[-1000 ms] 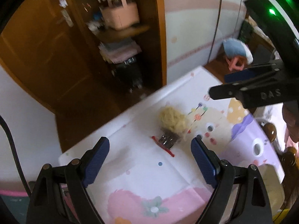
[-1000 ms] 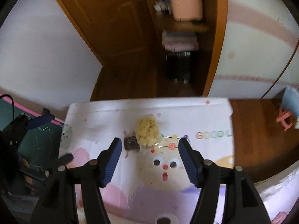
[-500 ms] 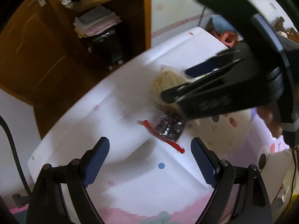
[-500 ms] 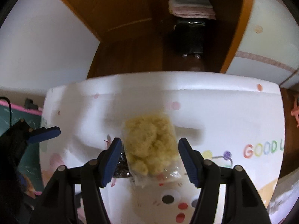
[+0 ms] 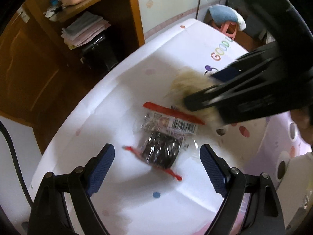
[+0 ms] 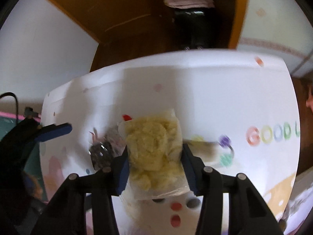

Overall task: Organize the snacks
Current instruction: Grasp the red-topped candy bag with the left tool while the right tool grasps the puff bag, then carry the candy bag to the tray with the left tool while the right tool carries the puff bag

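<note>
A clear bag of pale yellow snack lies on the white patterned tablecloth. My right gripper has narrowed around it, both pads pressing its sides. The bag also shows in the left wrist view, partly hidden by the right gripper. A clear packet with red edges and a dark snack lies next to it, also showing in the right wrist view. My left gripper is open, low over the cloth, its fingers on either side of the packet's near end without touching.
A wooden shelf unit with folded cloths and a pink box stands beyond the table's far edge. A pink stool with a blue cushion stands at the far right. The table edge drops off to the left.
Both grippers have come down and forward toward the snacks. The right gripper has closed in from wide open onto the yellow bag. The left gripper now straddles the dark packet.
</note>
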`<action>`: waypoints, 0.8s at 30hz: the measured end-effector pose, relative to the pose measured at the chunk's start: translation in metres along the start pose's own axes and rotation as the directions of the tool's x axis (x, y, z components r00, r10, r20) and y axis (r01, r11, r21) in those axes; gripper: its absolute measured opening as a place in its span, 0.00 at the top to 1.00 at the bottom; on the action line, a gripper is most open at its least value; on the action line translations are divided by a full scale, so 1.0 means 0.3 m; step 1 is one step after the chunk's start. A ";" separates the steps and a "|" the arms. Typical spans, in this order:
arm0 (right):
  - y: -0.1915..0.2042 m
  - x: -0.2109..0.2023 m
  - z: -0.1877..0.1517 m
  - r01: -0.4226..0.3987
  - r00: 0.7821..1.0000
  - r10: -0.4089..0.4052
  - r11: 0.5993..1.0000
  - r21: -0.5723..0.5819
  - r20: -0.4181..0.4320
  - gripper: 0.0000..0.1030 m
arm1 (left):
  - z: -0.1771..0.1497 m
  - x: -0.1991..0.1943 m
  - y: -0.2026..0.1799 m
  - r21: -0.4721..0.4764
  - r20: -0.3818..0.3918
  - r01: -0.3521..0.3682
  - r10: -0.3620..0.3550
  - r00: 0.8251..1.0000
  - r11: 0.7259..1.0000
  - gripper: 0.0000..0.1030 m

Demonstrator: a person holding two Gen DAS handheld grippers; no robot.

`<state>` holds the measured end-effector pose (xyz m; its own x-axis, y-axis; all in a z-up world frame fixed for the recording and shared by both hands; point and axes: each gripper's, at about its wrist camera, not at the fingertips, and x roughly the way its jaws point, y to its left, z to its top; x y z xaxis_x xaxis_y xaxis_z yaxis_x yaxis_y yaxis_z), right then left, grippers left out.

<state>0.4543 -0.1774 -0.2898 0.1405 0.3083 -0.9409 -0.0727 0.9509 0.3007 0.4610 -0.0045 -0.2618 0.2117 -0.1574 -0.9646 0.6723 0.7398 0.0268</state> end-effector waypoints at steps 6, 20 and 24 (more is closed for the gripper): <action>-0.117 -0.042 -0.069 -0.025 1.000 0.025 0.997 0.077 0.001 0.53 | 0.025 0.104 -0.003 0.020 -0.060 -0.025 0.026 0.998 0.999 0.14; -0.111 -0.087 -0.185 -0.017 1.000 0.018 0.996 0.091 -0.011 0.55 | -0.006 0.066 -0.034 -0.118 -0.085 -0.028 0.018 0.996 0.993 0.62; -0.090 -0.120 -0.195 -0.036 0.999 0.036 0.996 0.080 0.005 0.56 | -0.040 0.022 -0.034 -0.202 -0.090 -0.030 0.012 0.996 0.979 0.63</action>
<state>0.3934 -0.2157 -0.2732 0.1427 0.3425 -0.9286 0.0020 0.9381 0.3464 0.4471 -0.0053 -0.2715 0.1553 -0.0888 -0.9839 0.5083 0.8612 0.0025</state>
